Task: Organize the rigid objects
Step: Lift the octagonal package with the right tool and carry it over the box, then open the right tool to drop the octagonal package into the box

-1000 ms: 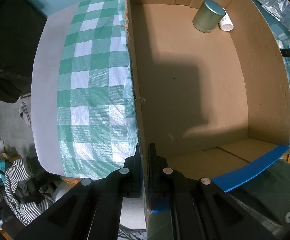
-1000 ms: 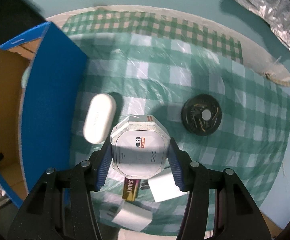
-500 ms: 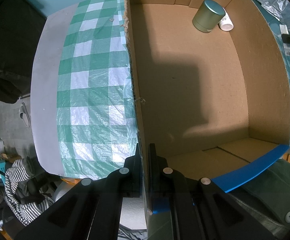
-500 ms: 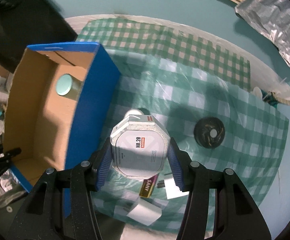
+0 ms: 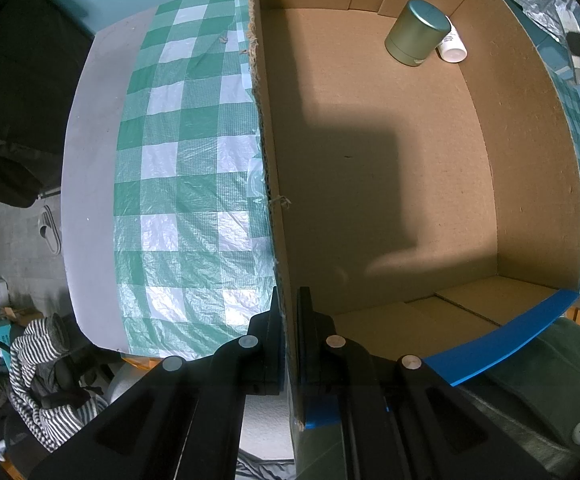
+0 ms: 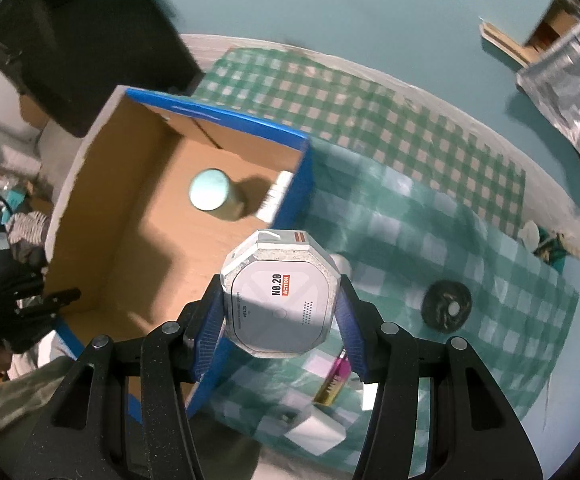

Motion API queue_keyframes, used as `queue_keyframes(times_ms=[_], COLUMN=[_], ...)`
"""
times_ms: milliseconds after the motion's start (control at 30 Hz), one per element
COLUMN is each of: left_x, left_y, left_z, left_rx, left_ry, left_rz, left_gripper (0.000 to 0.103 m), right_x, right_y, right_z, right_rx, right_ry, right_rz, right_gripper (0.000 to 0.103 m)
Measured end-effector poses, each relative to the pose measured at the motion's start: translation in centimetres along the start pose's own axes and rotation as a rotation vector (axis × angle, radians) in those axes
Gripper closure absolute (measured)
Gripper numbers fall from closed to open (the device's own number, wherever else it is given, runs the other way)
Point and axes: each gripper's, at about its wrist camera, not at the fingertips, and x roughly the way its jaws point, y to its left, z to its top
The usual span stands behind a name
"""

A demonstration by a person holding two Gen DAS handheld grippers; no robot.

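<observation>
My right gripper (image 6: pixel 279 312) is shut on a grey octagonal case (image 6: pixel 279 294) marked "NO.20" and holds it high above the right wall of the open cardboard box (image 6: pixel 129 248). My left gripper (image 5: pixel 287 320) is shut on the box's left wall (image 5: pixel 267 152) near its front corner. Inside the box stand a green tin can (image 5: pixel 416 34) and a white bottle (image 5: pixel 452 46) at the far corner; both show in the right wrist view, the can (image 6: pixel 211 194) and the bottle (image 6: pixel 275 196).
On the green checked cloth (image 6: pixel 430 216) right of the box lie a black round fan (image 6: pixel 446 306), a pink-yellow battery (image 6: pixel 334 380), a white block (image 6: pixel 316 432) and a white case (image 6: pixel 340 262) partly hidden. Silver foil (image 6: pixel 570 92) lies at far right.
My right gripper has risen and swung left with the octagonal case, from over the cloth to above the box's right wall. The left gripper and box have stayed still.
</observation>
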Motion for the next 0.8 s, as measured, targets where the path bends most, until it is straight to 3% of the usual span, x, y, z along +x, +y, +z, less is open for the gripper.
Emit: queue_keyframes(times_ms=[500,800], left_x=[-0.1,0.0], left_y=[0.0,-0.1], left_z=[0.1,0.1], left_rx=[-0.004,0.0], left_ry=[-0.001,-0.001], left_rz=[-0.001,0.0], left_gripper=[0.098,0.098], right_x=[2.6,6.8], right_y=[5.9,8.6], right_z=[1.9,1.7], right_rx=[-0.18,-0.317], right_ry=[0.04,0.132], right_rz=[0.036,0.008], right_gripper=[0.05,0.05])
